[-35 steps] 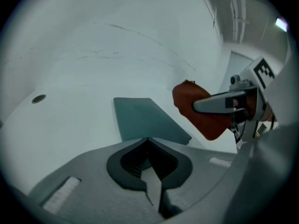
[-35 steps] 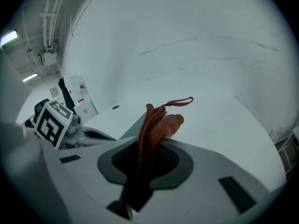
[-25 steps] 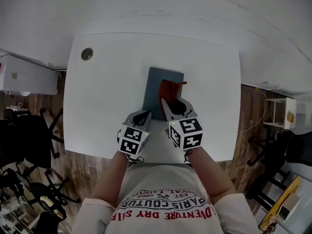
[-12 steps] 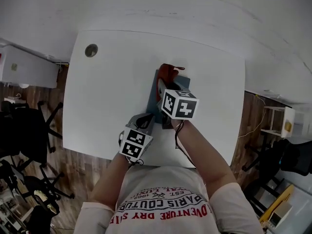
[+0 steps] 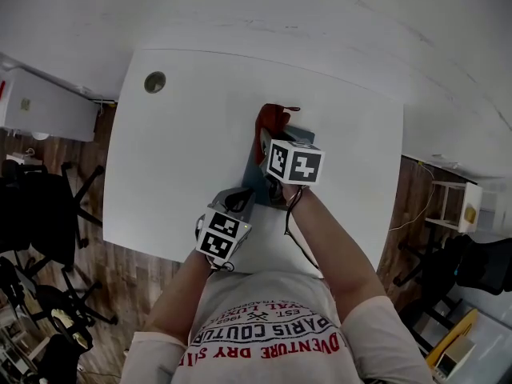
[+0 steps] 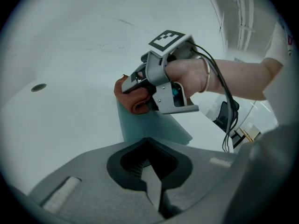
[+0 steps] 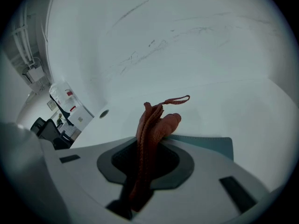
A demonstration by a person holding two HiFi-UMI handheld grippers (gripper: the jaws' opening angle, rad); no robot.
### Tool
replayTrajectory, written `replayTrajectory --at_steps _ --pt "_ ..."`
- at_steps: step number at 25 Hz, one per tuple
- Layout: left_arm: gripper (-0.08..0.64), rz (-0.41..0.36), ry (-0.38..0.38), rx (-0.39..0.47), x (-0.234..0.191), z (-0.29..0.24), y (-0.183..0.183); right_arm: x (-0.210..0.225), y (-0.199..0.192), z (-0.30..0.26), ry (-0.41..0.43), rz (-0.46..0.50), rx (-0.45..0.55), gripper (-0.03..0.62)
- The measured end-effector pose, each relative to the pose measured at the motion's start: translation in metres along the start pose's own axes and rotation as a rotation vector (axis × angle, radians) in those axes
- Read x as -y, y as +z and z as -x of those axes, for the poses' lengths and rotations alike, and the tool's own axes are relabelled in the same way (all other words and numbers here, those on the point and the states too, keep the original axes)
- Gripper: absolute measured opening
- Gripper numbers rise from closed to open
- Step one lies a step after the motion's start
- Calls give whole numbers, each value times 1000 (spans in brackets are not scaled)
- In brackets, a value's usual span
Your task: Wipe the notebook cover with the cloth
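Red cloth (image 7: 148,125) is pinched between the fingers of the right gripper (image 5: 265,140). Its bunched end and a small loop stick out past the fingertips, over the far end of the teal notebook (image 6: 145,125). The notebook lies flat on the white tabletop (image 5: 176,142), under those fingers. The left gripper (image 6: 152,186) has its fingers pressed almost together with nothing between them. The notebook's near edge lies just ahead of their tips, and the cloth is farther ahead. A round hole (image 5: 155,82) sits in the tabletop, well off to the left of both pairs of fingers.
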State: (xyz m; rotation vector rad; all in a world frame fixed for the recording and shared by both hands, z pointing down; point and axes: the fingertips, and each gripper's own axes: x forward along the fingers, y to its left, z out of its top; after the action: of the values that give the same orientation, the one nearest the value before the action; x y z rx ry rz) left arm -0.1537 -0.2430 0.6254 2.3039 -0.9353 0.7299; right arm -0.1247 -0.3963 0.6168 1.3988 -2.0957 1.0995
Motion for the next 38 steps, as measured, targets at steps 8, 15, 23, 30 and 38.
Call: replayTrajectory --at_steps 8,15,23,30,38 --pt "9 -6 15 8 0 0 1 37 0 24 -94 124 -20 97" --pt "9 -9 31 12 -2 -2 1 77 -13 57 -149 121 -8 97" --pt "9 38 46 20 -2 -1 2 109 -22 82 -197 56 7 94" --pt "9 106 29 14 1 -1 0 80 -10 91 -145 99 53 87" --pt "9 207 -12 -2 5 -1 -1 -20 -23 62 113 125 -5 86"
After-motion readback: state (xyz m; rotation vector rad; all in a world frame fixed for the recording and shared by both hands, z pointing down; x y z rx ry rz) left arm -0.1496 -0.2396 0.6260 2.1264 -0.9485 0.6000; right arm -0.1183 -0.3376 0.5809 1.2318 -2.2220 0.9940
